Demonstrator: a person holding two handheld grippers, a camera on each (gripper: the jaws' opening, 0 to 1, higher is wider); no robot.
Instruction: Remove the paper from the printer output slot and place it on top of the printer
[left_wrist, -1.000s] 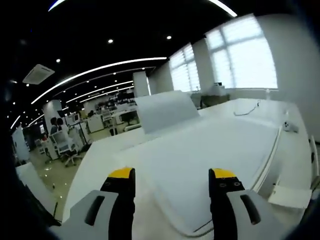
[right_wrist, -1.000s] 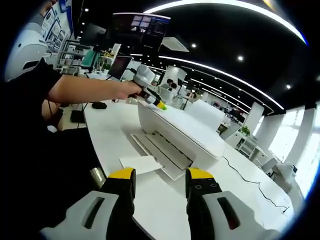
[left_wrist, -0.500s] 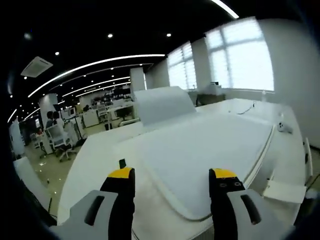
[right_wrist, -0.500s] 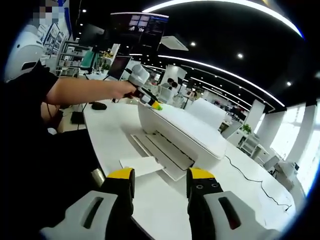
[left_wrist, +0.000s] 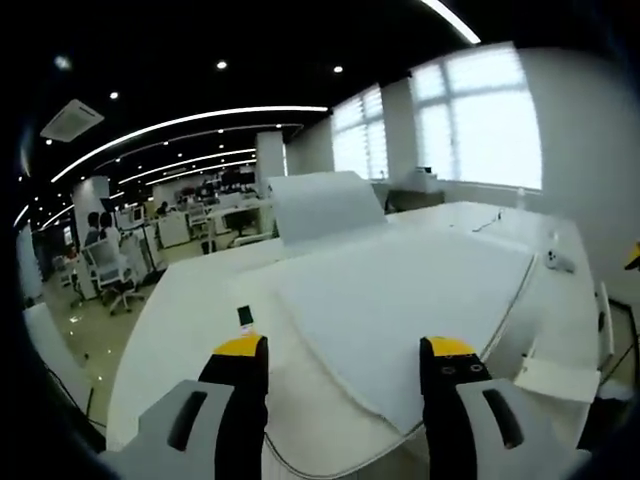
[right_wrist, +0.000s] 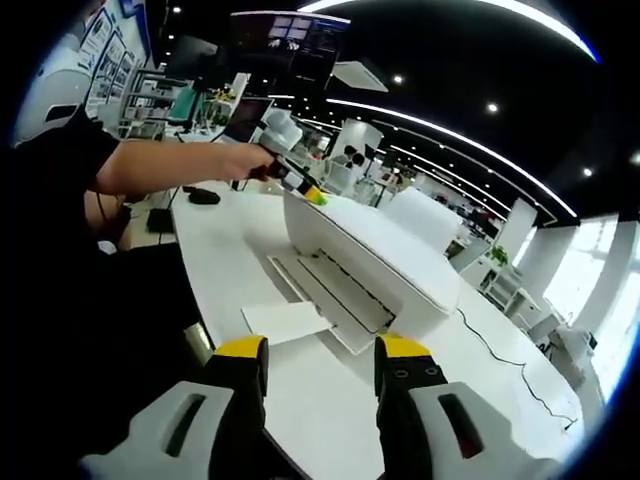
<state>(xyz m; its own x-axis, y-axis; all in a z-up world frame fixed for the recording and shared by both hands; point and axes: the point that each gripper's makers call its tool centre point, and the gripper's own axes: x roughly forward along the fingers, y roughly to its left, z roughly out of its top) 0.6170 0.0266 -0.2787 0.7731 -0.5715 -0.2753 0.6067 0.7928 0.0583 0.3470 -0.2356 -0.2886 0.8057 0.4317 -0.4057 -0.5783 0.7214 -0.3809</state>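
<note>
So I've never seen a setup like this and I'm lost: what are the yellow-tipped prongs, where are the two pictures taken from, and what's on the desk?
The prongs are the jaws of two handheld grippers; a person holds one in each hand, and a camera rides on each.

The left gripper view looks along the left gripper, open and empty, across the flat white top of a printer.

The right gripper view looks along the right gripper, also open and empty. It shows the whole printer on a white desk, with a sheet of paper sticking out at its output tray. The person's hand holds the left gripper over the printer's far end.
</note>
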